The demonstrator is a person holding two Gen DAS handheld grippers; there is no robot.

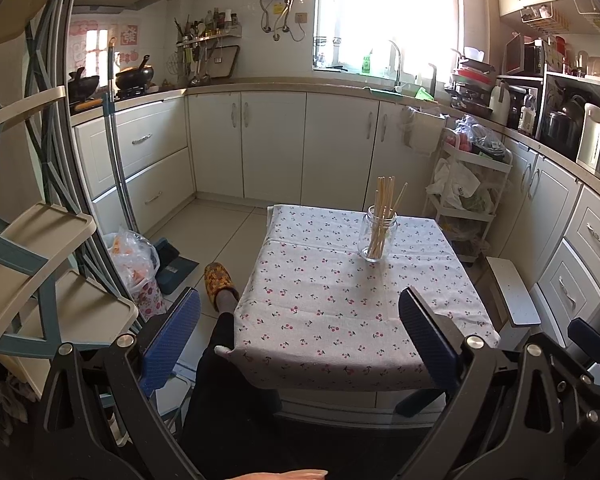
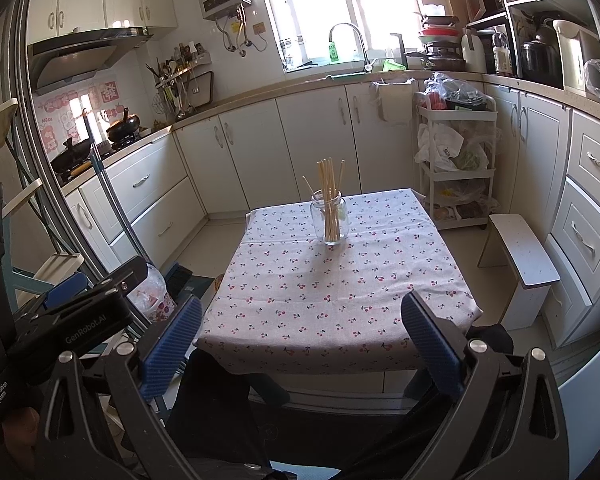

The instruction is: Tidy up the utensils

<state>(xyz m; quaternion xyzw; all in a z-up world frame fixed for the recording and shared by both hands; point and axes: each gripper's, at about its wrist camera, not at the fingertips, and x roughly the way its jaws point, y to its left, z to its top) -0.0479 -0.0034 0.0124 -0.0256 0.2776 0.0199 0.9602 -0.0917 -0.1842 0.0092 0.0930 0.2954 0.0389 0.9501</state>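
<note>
Both hand-held grippers hang wide open and empty — the left hand-held gripper (image 1: 300, 320) and the right hand-held gripper (image 2: 302, 326) — at the near edge of the tabletop (image 2: 300, 292). Well ahead of them, a glass jar (image 2: 329, 220) holds upright wooden chopsticks (image 2: 330, 178).

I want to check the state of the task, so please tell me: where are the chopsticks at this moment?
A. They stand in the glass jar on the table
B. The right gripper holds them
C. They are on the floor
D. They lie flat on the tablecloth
A: the chopsticks stand upright in the glass jar on the table, and both grippers are open and empty.
</note>
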